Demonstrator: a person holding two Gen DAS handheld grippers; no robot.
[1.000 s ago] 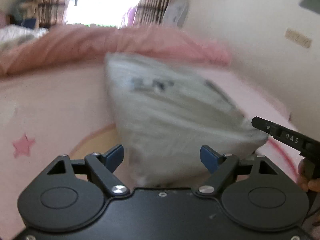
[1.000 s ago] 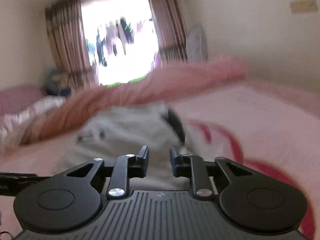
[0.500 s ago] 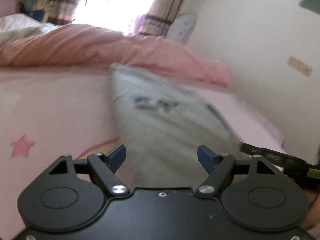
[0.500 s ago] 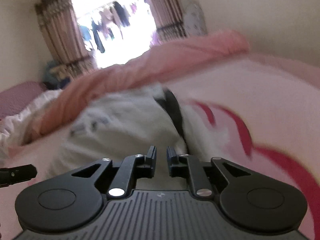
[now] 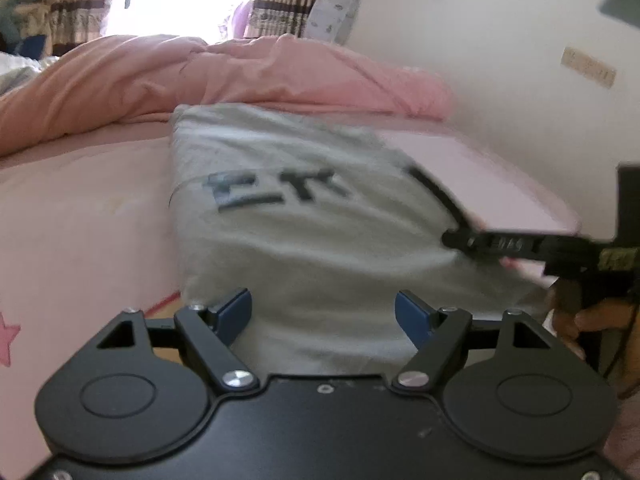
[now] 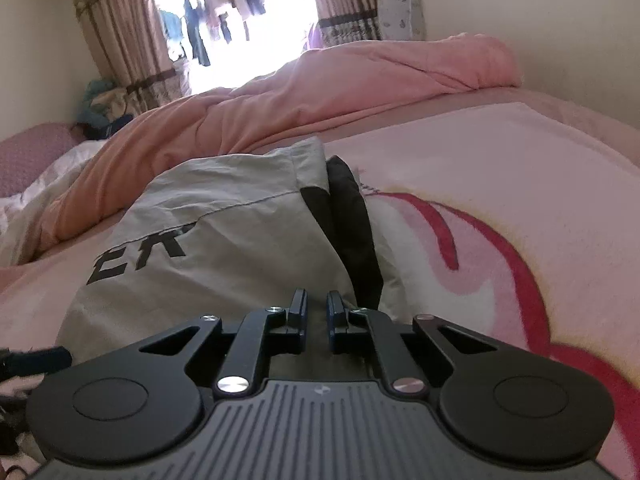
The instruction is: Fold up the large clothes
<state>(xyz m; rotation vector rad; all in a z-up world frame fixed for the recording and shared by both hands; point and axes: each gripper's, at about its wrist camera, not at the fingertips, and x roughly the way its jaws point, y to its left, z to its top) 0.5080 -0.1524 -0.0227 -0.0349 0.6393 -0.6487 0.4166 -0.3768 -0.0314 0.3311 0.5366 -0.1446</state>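
1. The left gripper (image 5: 323, 312) is held low over the near end of the grey garment (image 5: 304, 216), angled downward; its blue pads (image 5: 234, 312) stand wide apart, with cloth seen between them but not pressed.
2. The right gripper (image 6: 317, 314) is likewise tilted downward above the garment (image 6: 224, 240); its jaws are drawn to a narrow gap, and whether any cloth is pinched there cannot be told.
3. The garment is laid folded into a long strip on the pink bed sheet (image 5: 80, 216), with dark lettering (image 5: 276, 192) uppermost and a black part (image 6: 352, 224) along its right edge.
4. In the left wrist view the right gripper (image 5: 456, 238) is seen side-on at the garment's right edge, blurred, with part of the person's hand (image 5: 592, 316) below it.
5. The garment's near end is hidden behind both gripper bodies.
6. A rumpled pink duvet (image 6: 360, 76) is heaped beyond the garment; the window (image 6: 240, 20) between the curtains (image 6: 120, 32) is overexposed.
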